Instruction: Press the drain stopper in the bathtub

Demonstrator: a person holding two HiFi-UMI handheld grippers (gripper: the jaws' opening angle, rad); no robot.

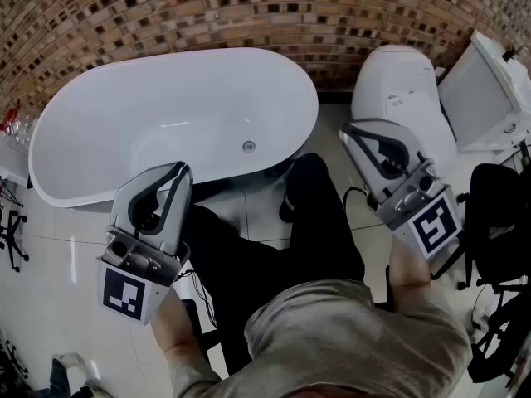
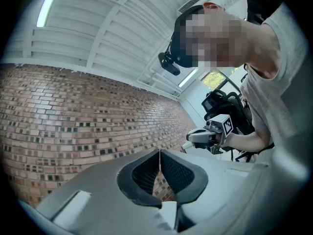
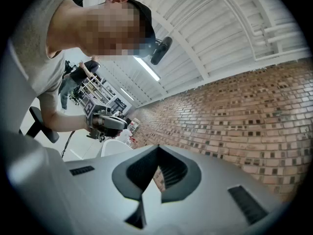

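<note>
A white oval bathtub [image 1: 99, 98] stands against the brick wall, with a small round metal drain stopper [image 1: 249, 146] on its floor near the right end. My left gripper [image 1: 182, 170] is held at the tub's near rim, left of and below the stopper, jaws shut and empty. My right gripper [image 1: 346, 128] hangs to the tub's right, in front of the toilet, also shut on nothing. Both gripper views point upward at wall and ceiling; the left gripper [image 2: 159, 152] and right gripper [image 3: 157, 147] show tips touching. Neither gripper view shows the stopper.
A white toilet [image 1: 398, 98] stands right of the tub, a white cabinet [image 1: 485, 94] beyond it. Black chair frames [image 1: 498, 222] crowd the right edge. The person's dark trouser legs [image 1: 274, 255] stand on the pale tiled floor before the tub. Small items sit at far left [image 1: 12, 127].
</note>
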